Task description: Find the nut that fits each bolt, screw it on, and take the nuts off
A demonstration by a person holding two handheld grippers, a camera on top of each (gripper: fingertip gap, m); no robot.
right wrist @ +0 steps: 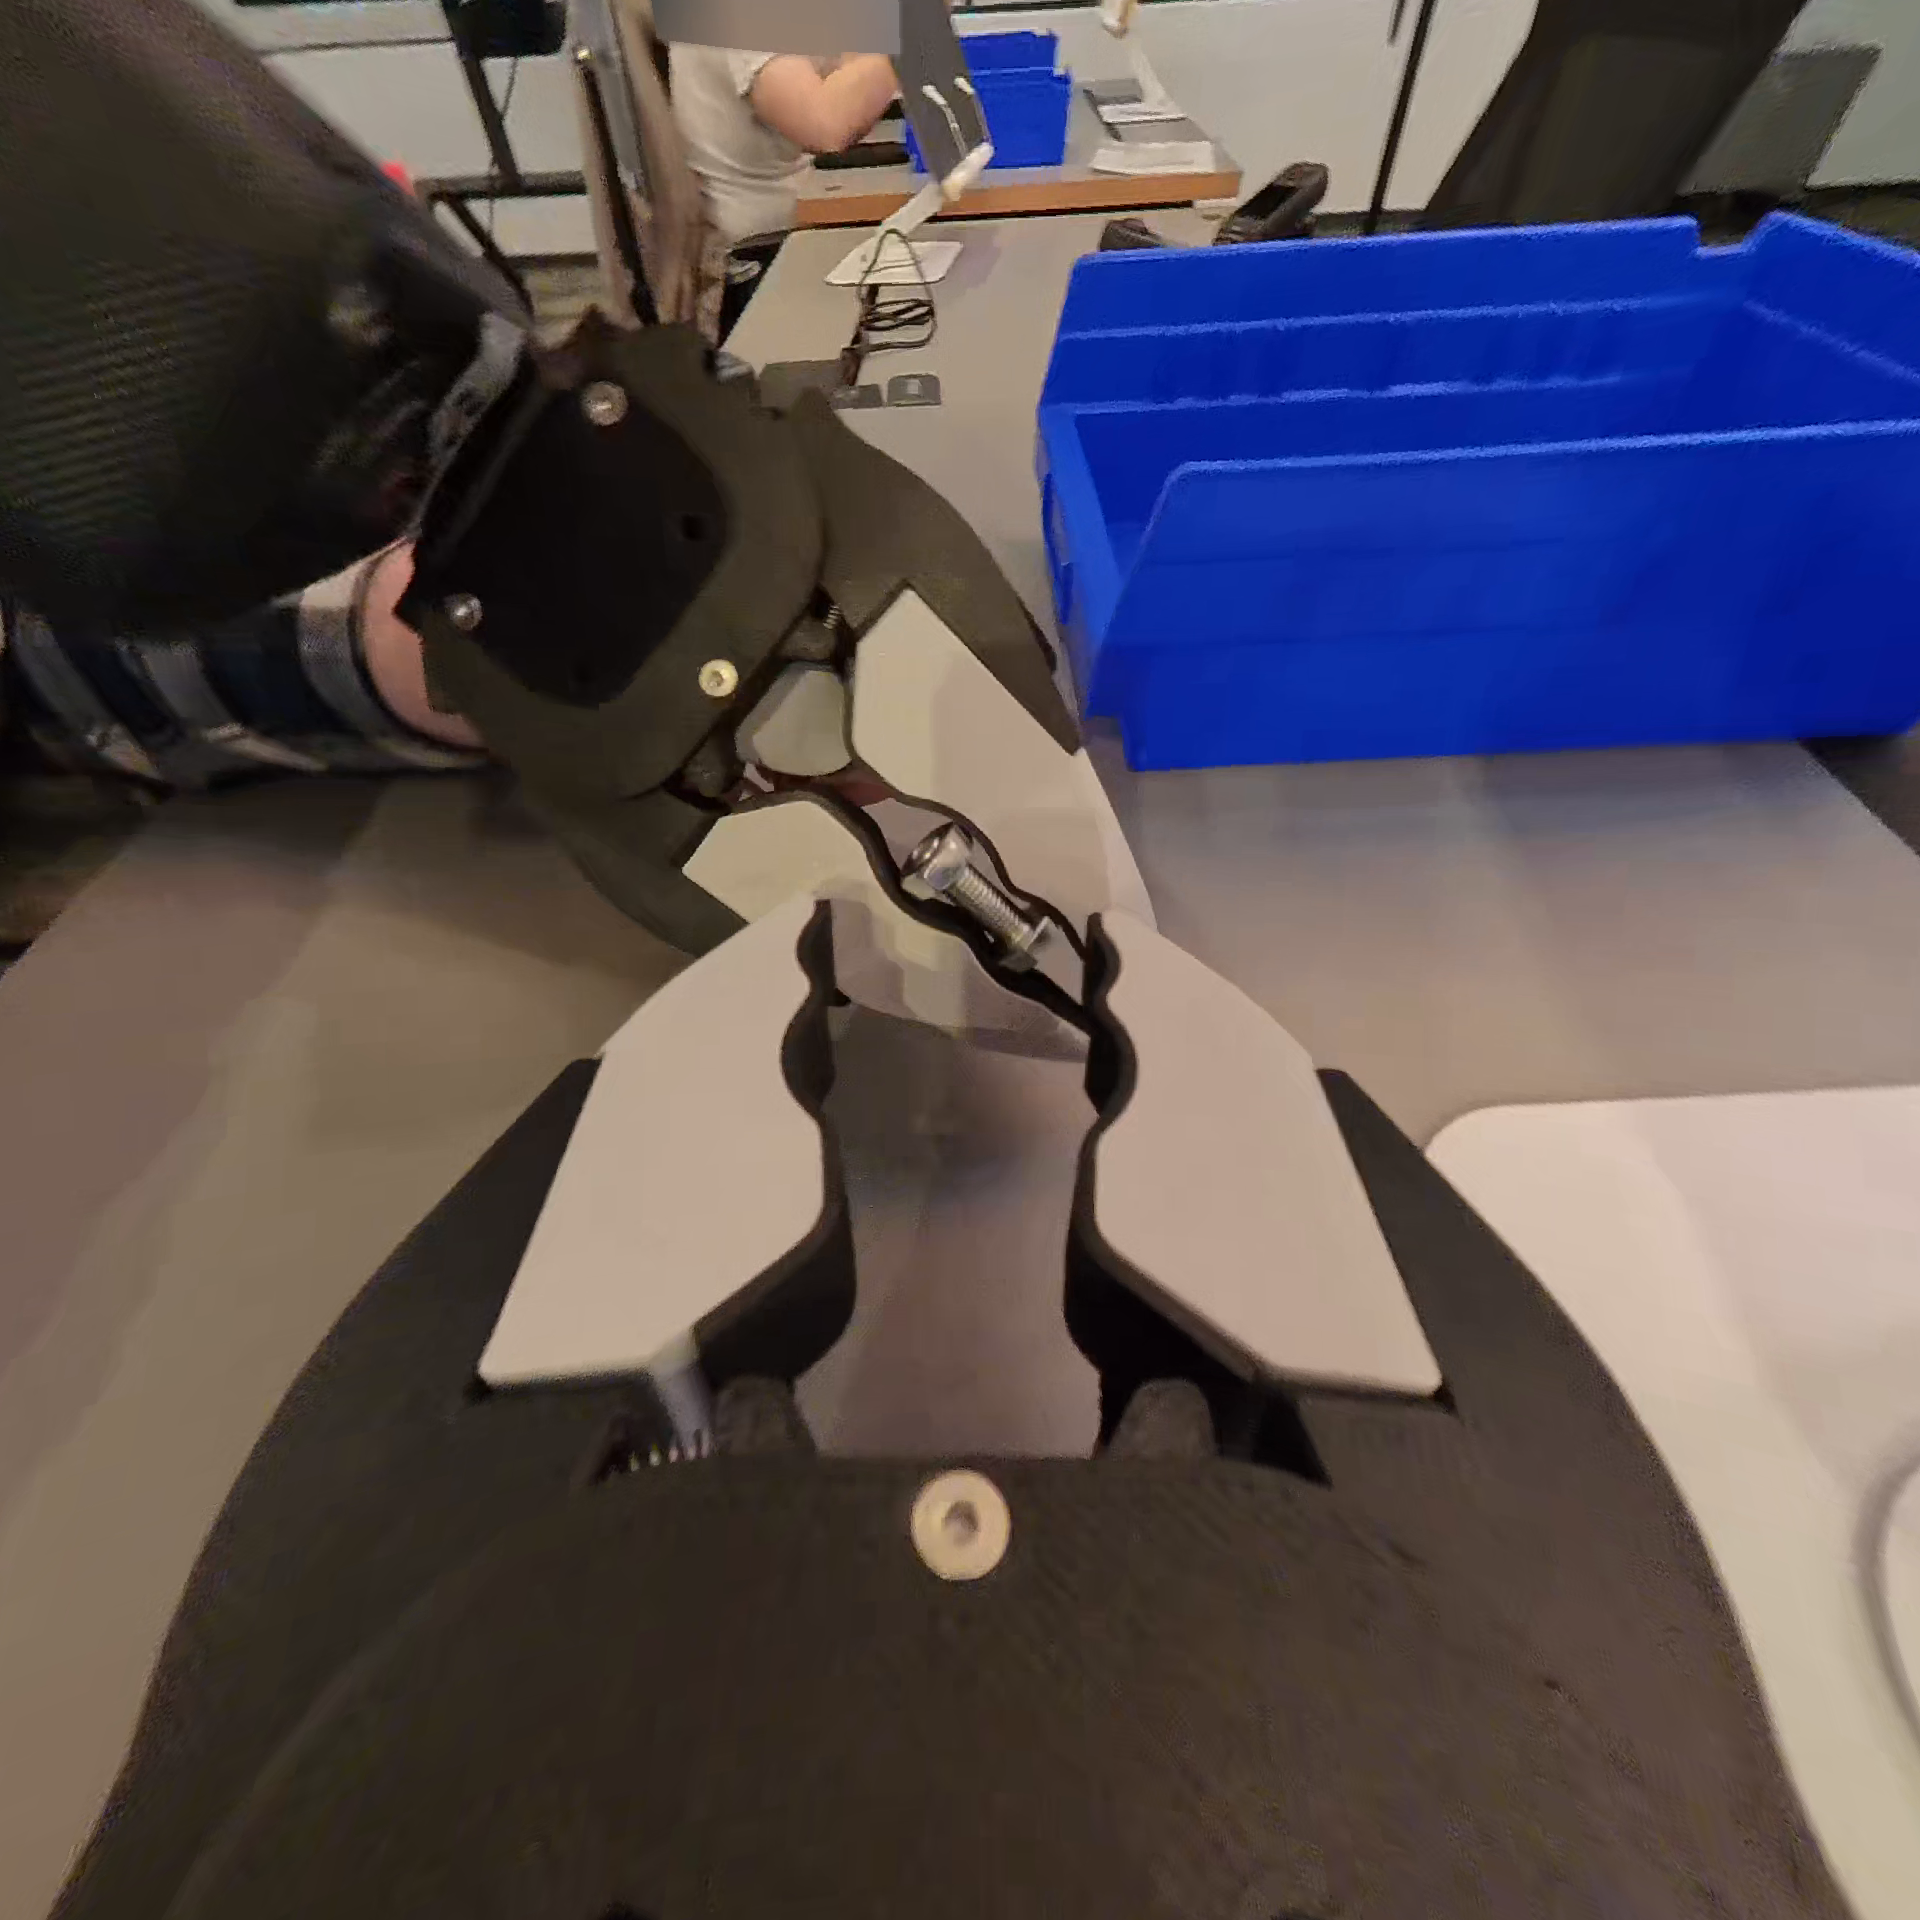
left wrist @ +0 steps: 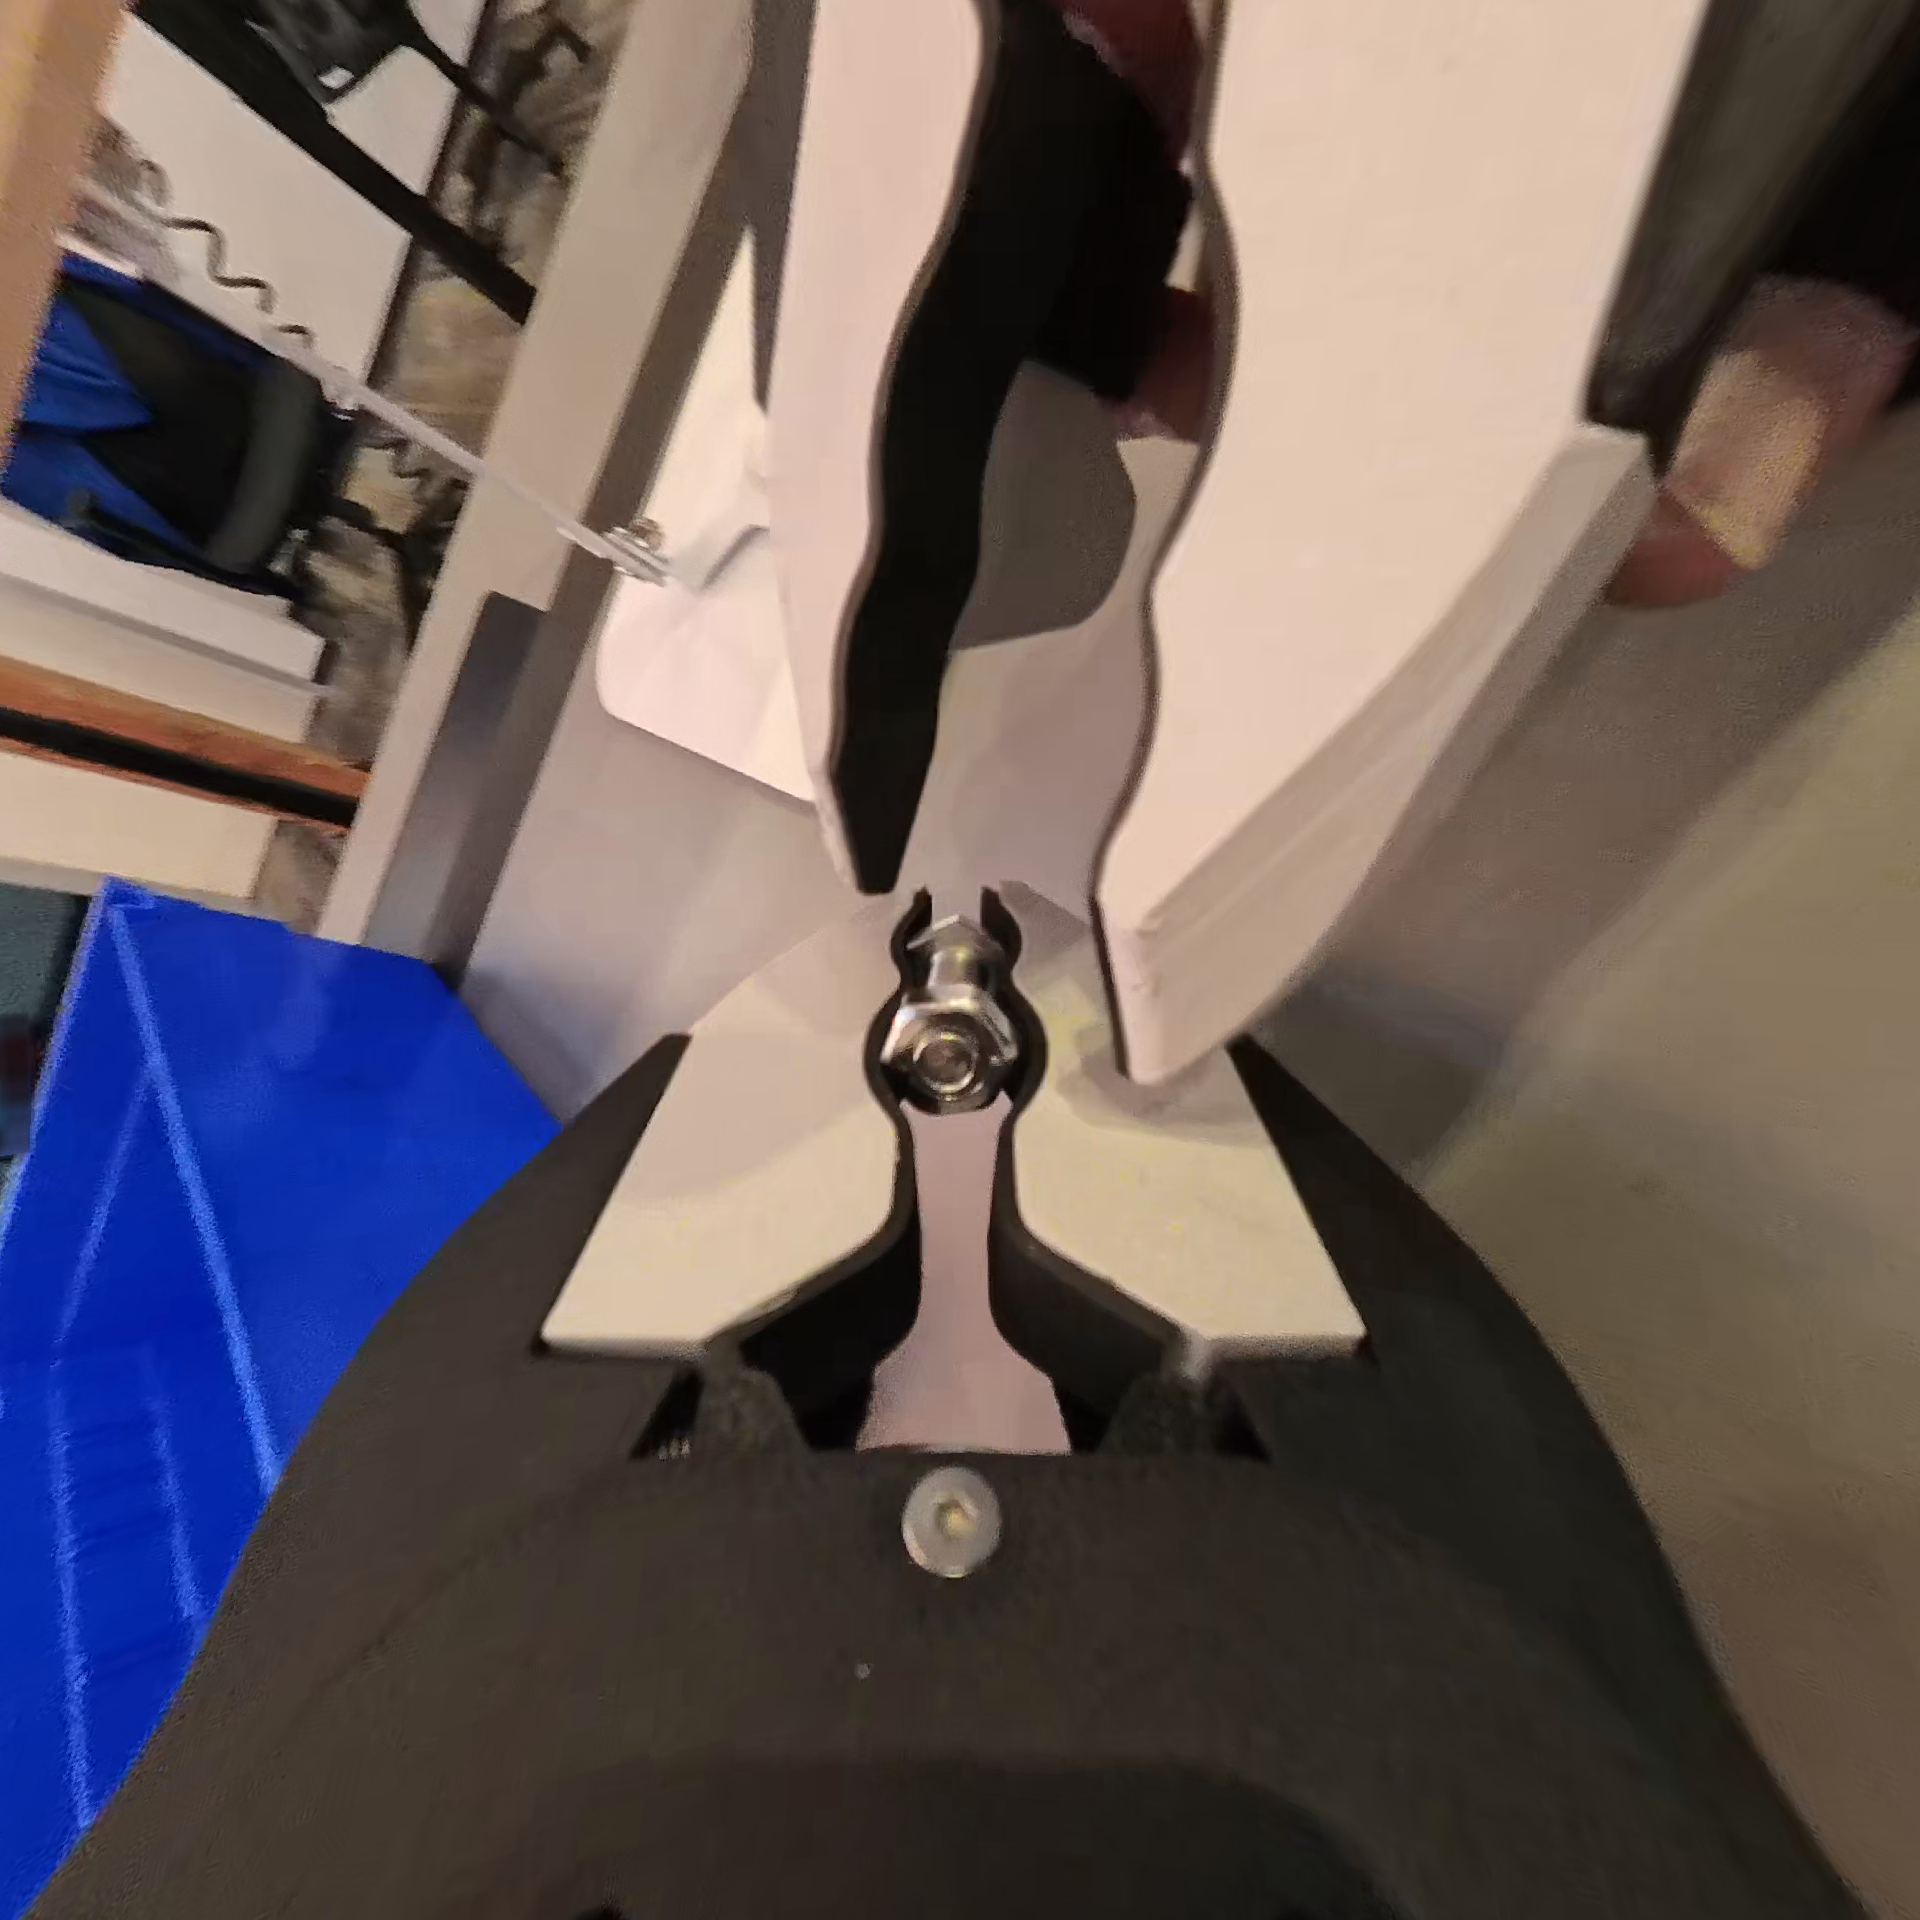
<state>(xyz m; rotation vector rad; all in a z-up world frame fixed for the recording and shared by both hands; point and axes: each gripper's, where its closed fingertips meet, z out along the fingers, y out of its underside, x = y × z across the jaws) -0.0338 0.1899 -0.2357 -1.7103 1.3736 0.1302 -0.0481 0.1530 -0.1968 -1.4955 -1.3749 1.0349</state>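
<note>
Blue bin [right wrist: 1455,582] on the grey table [right wrist: 1455,935], far right in the right wrist view, open top, ribbed inner walls showing, contents hidden behind the near wall. Same blue bin [left wrist: 208,1195] along the left edge of the left wrist view, only the outer wall visible, inside impossible to tell. More blue bins [right wrist: 1013,99] stacked on a desk far in the background, contents too small to make out. Pale mat [right wrist: 1714,1351] at near right on the table. Now to the hands: left gripper [right wrist: 997,914] reaching in from far left, tilted down toward the table, held by a hand [right wrist: 400,665] in a plaid cuff under a dark mesh sleeve. Clamped on the silver bolt [right wrist: 971,894], black pads hugging both sides, shank lying diagonal along the fingers, round head toward the gripper body, nut [right wrist: 1023,940] threaded on the end toward the fingertips. Same bolt end-on in the left wrist view, nut [left wrist: 948,1055] seated in the scalloped notch between the two fingers, left gripper [left wrist: 951,925] tight around it. Right gripper [right wrist: 956,951] released, fingers spread wide with bare table between them, tips just beside the left gripper's tips, right fingertip close by the nut, nothing gripped. Right gripper [left wrist: 987,821] looming large opposite in the left wrist view, white fingers parted, tips just short of the bolt.
</note>
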